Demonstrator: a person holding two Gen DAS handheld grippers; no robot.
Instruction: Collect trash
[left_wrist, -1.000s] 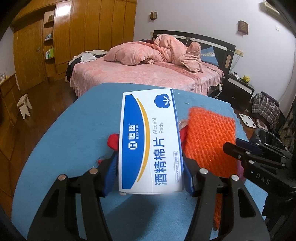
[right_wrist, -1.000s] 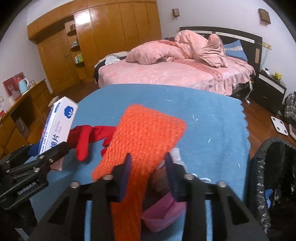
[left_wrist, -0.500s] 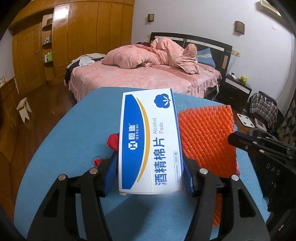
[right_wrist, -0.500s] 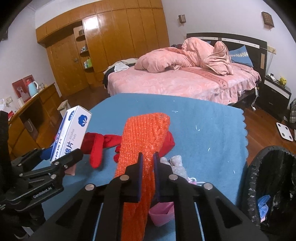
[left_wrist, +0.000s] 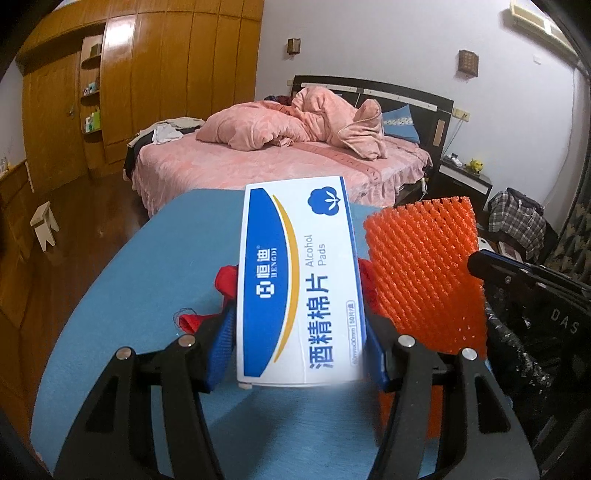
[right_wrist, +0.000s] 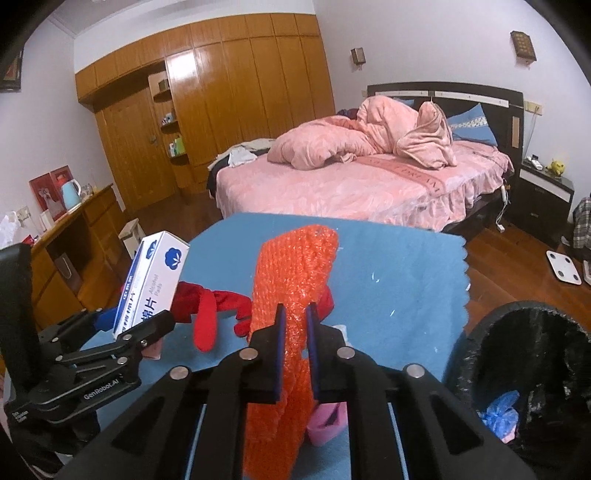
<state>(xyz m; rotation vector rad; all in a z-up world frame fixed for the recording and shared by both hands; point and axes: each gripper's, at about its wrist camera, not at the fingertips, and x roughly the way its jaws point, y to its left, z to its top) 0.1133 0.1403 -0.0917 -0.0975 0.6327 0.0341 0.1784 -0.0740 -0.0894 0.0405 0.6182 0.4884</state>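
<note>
1. Sitting at your near right, the black-lined trash bin (right_wrist: 524, 373) holds blue crumpled scraps (right_wrist: 498, 410).
2. Your right gripper (right_wrist: 294, 332) pinches the orange foam net (right_wrist: 291, 291) above the blue table (right_wrist: 399, 280).
3. Your left gripper (left_wrist: 299, 354) clamps the alcohol pads box (left_wrist: 299, 280), left of the net.

The white and blue cardboard box of alcohol pads (left_wrist: 299, 284) hides most of the red fabric glove (left_wrist: 226, 281) and the middle of the blue-covered counter (left_wrist: 155, 266). The near edge of the box is blurred. The orange foam net sleeve (right_wrist: 291, 295) covers part of a pink object (right_wrist: 327, 424), which cannot be identified. The black-lined trash bin (right_wrist: 524, 369) is cut off by the right edge.
</note>
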